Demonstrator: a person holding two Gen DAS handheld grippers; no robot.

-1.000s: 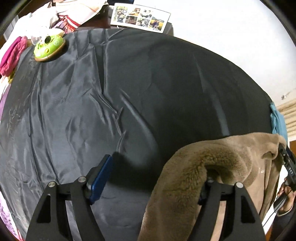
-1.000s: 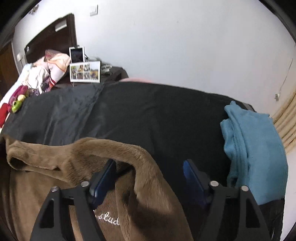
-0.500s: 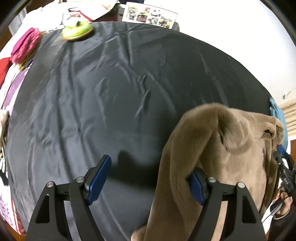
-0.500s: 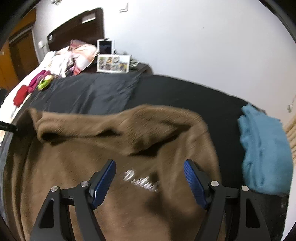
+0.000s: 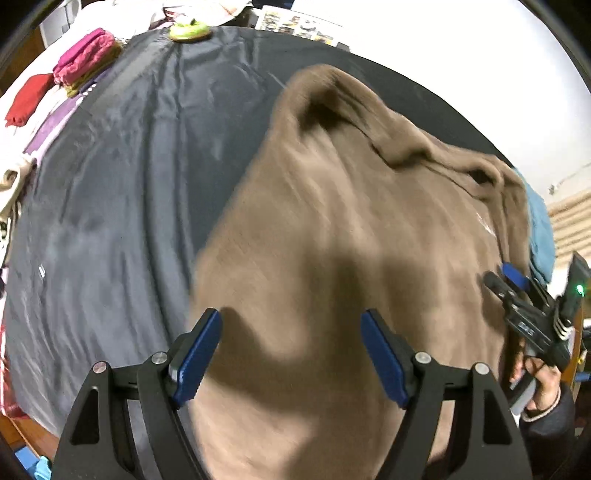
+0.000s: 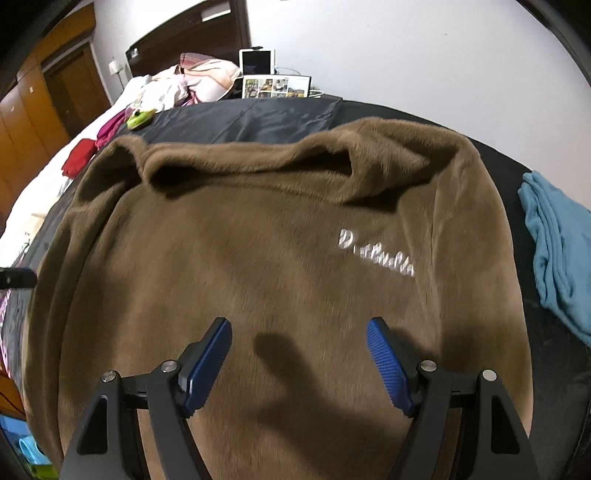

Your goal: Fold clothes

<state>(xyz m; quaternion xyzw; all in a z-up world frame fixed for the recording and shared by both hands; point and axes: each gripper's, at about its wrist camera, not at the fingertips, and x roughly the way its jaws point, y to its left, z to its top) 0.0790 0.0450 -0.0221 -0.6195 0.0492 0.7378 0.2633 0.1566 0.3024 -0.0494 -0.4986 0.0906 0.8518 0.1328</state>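
Brown fleece sweater [image 6: 280,266] lies spread on the bed [image 5: 110,221] under both your empty, released grippers, left gripper [image 5: 291,354] and right gripper [image 6: 299,362], collar away from you.

A bed covered by a dark sheet [image 6: 258,118] carries a brown fleece top [image 6: 258,240] spread flat. A folded teal garment [image 6: 557,251] lies beside it near the edge. At the far end sit a green toy [image 5: 190,30], pink [image 5: 86,55] and red cloths [image 5: 27,98].
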